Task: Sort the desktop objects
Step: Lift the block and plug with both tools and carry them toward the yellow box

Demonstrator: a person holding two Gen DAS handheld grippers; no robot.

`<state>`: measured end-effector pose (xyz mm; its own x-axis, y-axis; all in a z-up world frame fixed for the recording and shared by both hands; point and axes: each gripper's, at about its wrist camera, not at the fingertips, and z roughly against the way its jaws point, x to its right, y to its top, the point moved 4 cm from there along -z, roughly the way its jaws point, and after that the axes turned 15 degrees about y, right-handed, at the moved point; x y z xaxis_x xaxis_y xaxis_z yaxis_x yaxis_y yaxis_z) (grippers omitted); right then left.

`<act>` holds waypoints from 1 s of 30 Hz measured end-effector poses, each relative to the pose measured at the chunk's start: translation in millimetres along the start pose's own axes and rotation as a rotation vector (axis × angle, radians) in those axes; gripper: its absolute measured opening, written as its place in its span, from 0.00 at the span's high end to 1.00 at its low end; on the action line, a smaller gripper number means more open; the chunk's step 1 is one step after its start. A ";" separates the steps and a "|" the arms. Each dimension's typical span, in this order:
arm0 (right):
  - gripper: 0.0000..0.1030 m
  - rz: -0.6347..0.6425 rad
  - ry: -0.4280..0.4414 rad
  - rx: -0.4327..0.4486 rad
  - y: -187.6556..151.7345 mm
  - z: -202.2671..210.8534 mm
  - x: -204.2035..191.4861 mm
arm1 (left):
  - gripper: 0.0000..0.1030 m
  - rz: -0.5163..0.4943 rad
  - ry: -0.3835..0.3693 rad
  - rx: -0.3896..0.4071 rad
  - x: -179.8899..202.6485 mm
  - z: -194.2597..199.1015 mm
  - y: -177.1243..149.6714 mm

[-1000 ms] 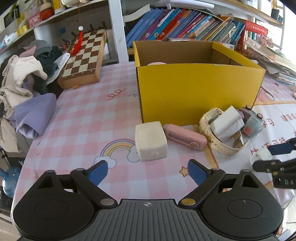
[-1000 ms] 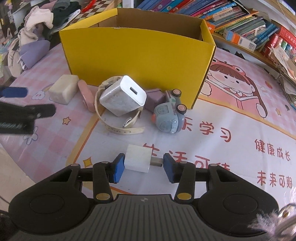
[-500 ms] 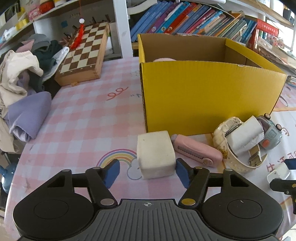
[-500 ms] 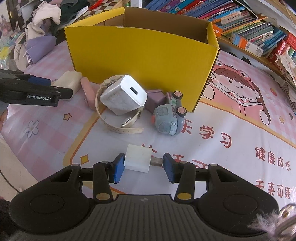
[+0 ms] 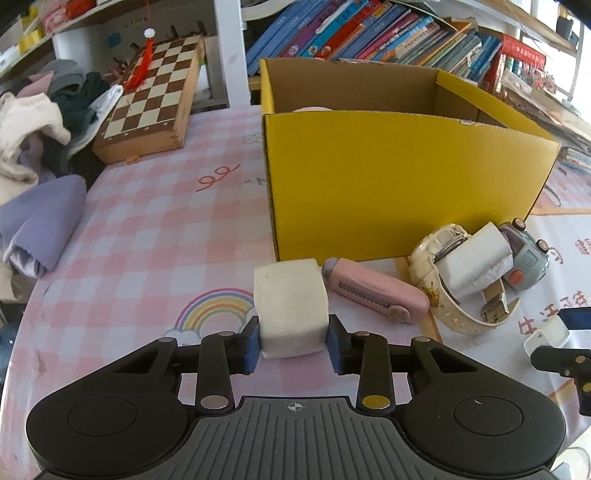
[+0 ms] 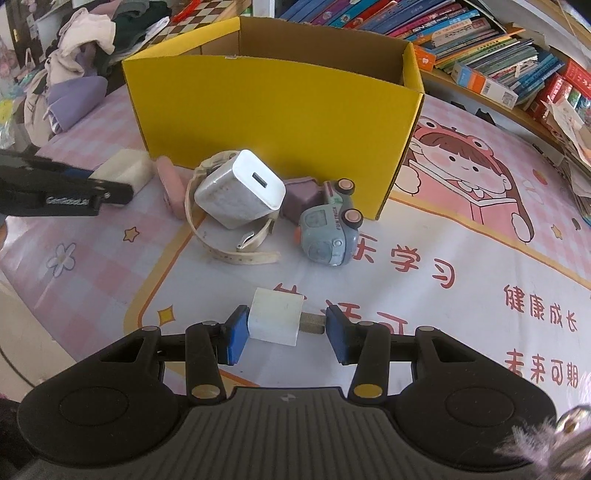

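Observation:
My left gripper (image 5: 291, 341) is shut on a cream white block (image 5: 290, 306) in front of the yellow cardboard box (image 5: 399, 184). My right gripper (image 6: 282, 332) is shut on a small white USB plug (image 6: 275, 317), held by its body and metal tip just above the mat. Between them lie a pink utility knife (image 5: 373, 291), a cream watch (image 5: 439, 291) with a white charger (image 6: 240, 194) on it, and a grey toy car (image 6: 328, 236). The left gripper also shows at the left edge of the right wrist view (image 6: 107, 181).
A chessboard box (image 5: 151, 103) and a pile of clothes (image 5: 40, 147) sit at the table's far left. Bookshelves (image 5: 388, 33) run behind the box. A small purple item (image 6: 299, 195) lies by the toy car. The table's near edge is at lower left (image 6: 33, 325).
My left gripper moved forward around the white block and closed on it. The right gripper stayed shut on the USB plug and barely moved.

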<state>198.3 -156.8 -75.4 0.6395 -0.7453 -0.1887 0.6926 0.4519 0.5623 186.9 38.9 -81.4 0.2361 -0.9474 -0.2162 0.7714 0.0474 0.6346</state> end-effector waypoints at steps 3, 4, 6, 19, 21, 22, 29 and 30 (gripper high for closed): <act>0.59 -0.007 -0.002 0.007 -0.4 1.9 -1.6 | 0.68 0.019 -0.009 0.008 -6.0 8.8 -1.2; 0.59 -0.008 -0.002 0.010 -0.6 2.4 -2.3 | 0.68 0.022 -0.010 0.014 -7.0 12.1 -1.5; 0.59 -0.007 -0.001 0.010 -0.8 2.8 -4.8 | 0.68 0.023 -0.013 0.024 -8.7 17.3 -1.8; 0.59 -0.011 -0.008 0.062 2.4 16.1 -21.5 | 0.69 0.008 -0.028 0.085 -18.9 44.5 -8.6; 0.59 -0.008 -0.006 0.066 3.3 17.5 -24.5 | 0.70 0.005 -0.031 0.094 -20.4 48.8 -9.9; 0.59 -0.005 -0.005 0.068 3.8 17.9 -26.5 | 0.70 0.003 -0.033 0.099 -21.1 51.0 -10.6; 0.59 0.009 -0.009 0.095 9.4 25.2 -36.2 | 0.70 0.002 -0.044 0.143 -27.4 65.5 -11.1; 0.59 0.008 -0.010 0.101 10.5 26.8 -36.9 | 0.70 0.002 -0.046 0.149 -28.4 67.4 -10.9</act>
<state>173.0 -137.7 -41.0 0.6411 -0.7469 -0.1764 0.6503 0.4066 0.6418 132.0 43.9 -32.2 0.2082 -0.9609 -0.1828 0.6735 0.0054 0.7391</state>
